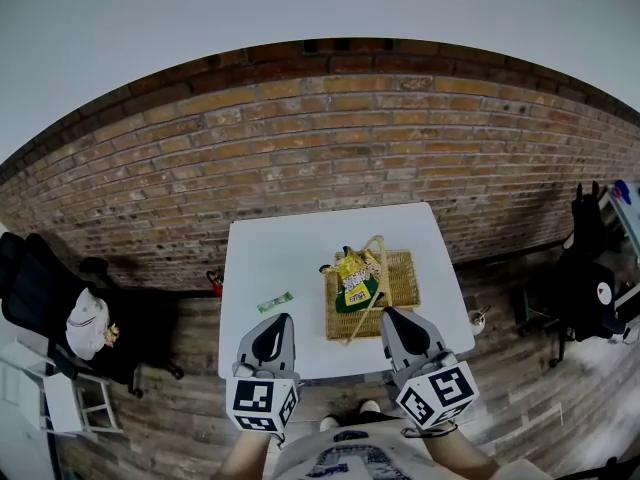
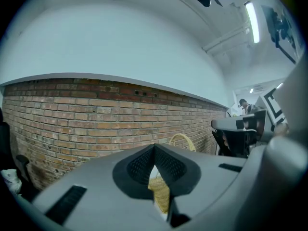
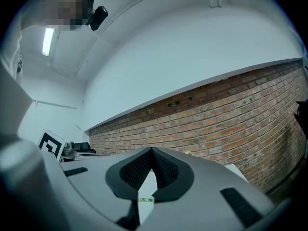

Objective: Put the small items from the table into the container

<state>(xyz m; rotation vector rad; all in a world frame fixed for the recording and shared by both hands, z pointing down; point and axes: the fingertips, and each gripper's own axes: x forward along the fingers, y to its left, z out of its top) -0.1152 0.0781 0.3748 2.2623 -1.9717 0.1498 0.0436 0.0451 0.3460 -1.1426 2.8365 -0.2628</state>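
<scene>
A brick wall [image 1: 330, 138] arches across the upper half of the head view, with wooden floor [image 1: 180, 408] below it. A white worktop [image 1: 280, 258] sits at the centre of the frame, its far edge against the wall. On the worktop's right half lies a flat wicker basket [image 1: 405, 278] with a looped handle [image 1: 378, 263] standing over it.

The left claw [image 1: 272, 333] is held above the near edge of the worktop at lower centre-left, and the right claw [image 1: 398, 330] at lower centre-right, over the basket's near edge. In the left gripper view the left claw [image 2: 154, 148] has its jaws pressed together at the tips with nothing between them, and wicker shows in the gap below. In the right gripper view the right claw [image 3: 152, 150] is likewise pressed together and empty.

A yellow and green snack bag [image 1: 355, 280] lies in the left part of the basket. A small green packet [image 1: 274, 303] lies on the bare worktop left of the basket, just beyond the left claw
</scene>
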